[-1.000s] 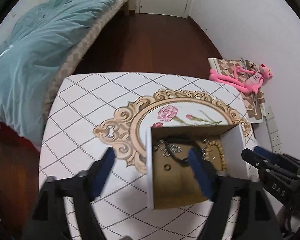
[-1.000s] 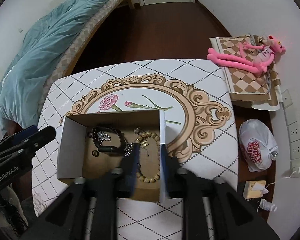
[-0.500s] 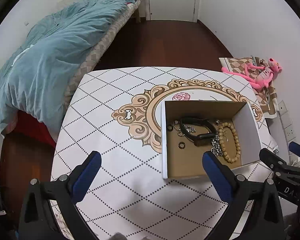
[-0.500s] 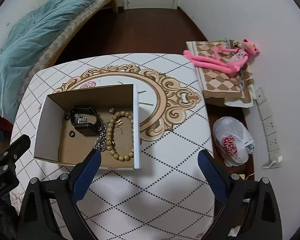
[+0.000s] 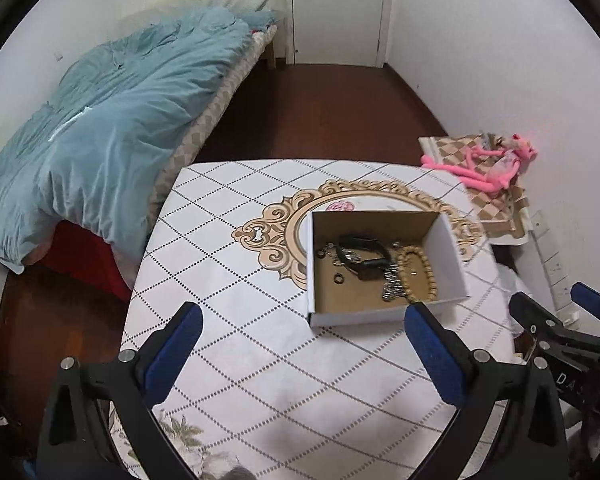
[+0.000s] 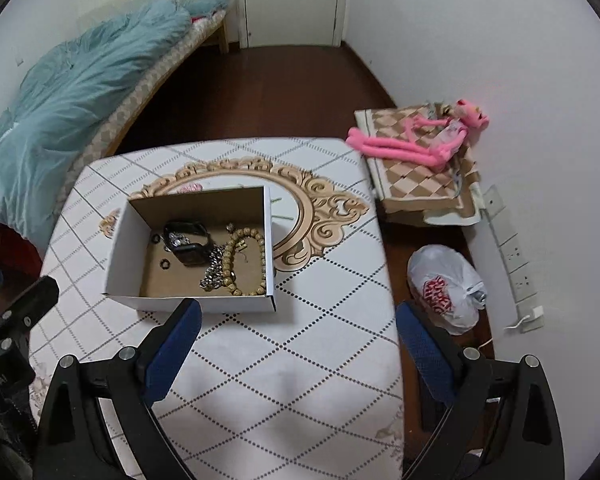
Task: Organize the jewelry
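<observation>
An open cardboard box [image 5: 450, 254] [image 6: 122, 248] sits on the patterned table. Inside lie a black watch [image 5: 362, 258] [image 6: 188, 242], a wooden bead bracelet [image 5: 420, 274] [image 6: 244, 262], a silver chain [image 5: 392, 288] [image 6: 212, 274] and small dark rings [image 5: 338, 279] [image 6: 164, 263]. My left gripper [image 5: 302, 350] is open and empty, held above the table on the near side of the box. My right gripper [image 6: 298, 346] is open and empty, near the box's front right corner. Each gripper shows at the edge of the other's view.
The table [image 5: 228, 280] [image 6: 324, 320] has a white diamond-pattern cloth with a gold oval frame print. A bed with a teal quilt [image 5: 100, 128] is at left. A pink plush toy [image 6: 424, 138] on a checked cushion and a white plastic bag [image 6: 446, 288] lie on the floor at right.
Both grippers have opened wide and pulled back and up from the box. The box now lies farther ahead in both views, with its contents uncovered.
</observation>
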Tool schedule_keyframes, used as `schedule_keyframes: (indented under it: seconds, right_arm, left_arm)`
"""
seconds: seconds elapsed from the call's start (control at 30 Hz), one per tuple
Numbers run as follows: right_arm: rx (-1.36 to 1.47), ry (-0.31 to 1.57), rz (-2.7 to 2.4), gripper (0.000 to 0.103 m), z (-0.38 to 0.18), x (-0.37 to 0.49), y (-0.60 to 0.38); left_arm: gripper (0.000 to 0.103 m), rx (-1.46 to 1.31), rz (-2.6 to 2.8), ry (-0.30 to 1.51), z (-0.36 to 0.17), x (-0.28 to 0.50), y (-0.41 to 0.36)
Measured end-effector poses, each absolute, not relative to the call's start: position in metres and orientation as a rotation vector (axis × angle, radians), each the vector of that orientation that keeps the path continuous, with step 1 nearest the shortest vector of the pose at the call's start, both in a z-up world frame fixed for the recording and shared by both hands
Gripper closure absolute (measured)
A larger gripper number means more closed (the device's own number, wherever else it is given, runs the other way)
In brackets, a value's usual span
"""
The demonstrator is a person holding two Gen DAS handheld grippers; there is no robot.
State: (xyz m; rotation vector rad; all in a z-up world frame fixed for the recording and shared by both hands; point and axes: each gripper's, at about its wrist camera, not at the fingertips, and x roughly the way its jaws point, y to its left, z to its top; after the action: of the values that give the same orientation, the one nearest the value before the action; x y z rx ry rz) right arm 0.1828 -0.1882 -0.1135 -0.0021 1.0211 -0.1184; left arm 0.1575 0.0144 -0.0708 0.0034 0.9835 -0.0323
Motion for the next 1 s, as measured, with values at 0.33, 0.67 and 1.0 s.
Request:
schedule_keyframes:
  seconds: [0.33,0.67,1.0]
  right_arm:
    - [0.012,0.896,-0.112,0.004,-0.036,0.118,-0.186]
    - [-0.016,0.763,-0.108,0.000,0.038,0.058,-0.174]
    - [-0.009,0.734,-0.105,0.000,0.065,0.030,-0.172]
  left_arm:
    - [0.000,-0.016,-0.028,0.865,0.002,0.098,0.021]
    - [0.000,0.014,-0.008,0.789,0.061,0.051,0.021]
    - [0.000,0.011,-0.009,0.787,0.074,0.032,0.019]
